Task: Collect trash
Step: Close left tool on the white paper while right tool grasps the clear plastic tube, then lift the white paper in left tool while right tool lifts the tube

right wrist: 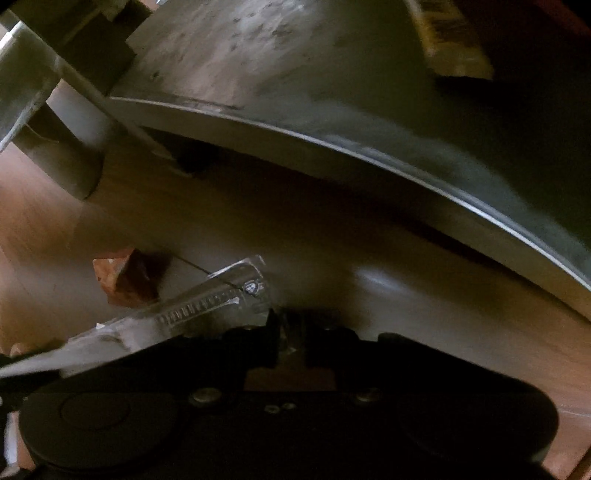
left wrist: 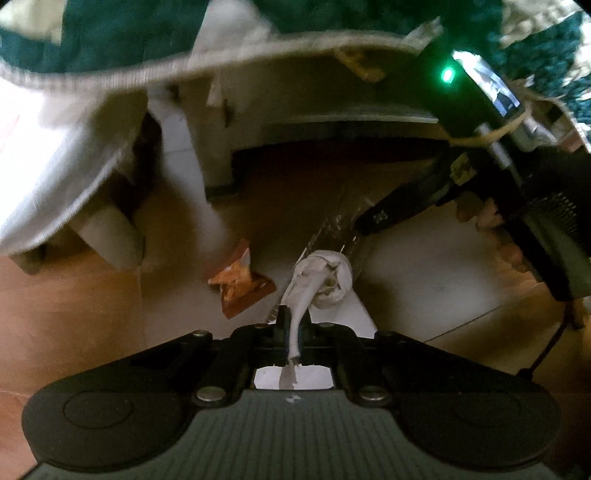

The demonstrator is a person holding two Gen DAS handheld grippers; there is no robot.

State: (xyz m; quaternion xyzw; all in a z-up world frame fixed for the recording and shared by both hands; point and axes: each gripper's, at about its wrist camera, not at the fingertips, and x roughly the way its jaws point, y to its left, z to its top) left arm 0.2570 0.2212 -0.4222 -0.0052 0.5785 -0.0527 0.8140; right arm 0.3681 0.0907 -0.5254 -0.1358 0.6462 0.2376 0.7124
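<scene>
In the left wrist view my left gripper (left wrist: 294, 325) is shut on a crumpled white tissue (left wrist: 325, 280), which hangs just ahead of the fingers above the floor. An orange snack wrapper (left wrist: 240, 284) lies on the floor to its left. My right gripper (left wrist: 360, 225) comes in from the upper right, shut on a clear plastic wrapper (left wrist: 336, 221) that stretches toward the tissue. In the right wrist view my right gripper (right wrist: 293, 328) pinches the clear plastic wrapper (right wrist: 207, 302), which runs off to the left. The orange wrapper (right wrist: 127, 278) lies beyond it.
The floor is tiled, brown and pale (left wrist: 424, 266). A low white furniture frame with legs (left wrist: 218, 155) stands ahead, and it shows as a curved grey edge (right wrist: 332, 147) in the right wrist view. A white cloth or bedsheet (left wrist: 55, 155) hangs at the left. A green patterned blanket (left wrist: 110, 33) lies on top.
</scene>
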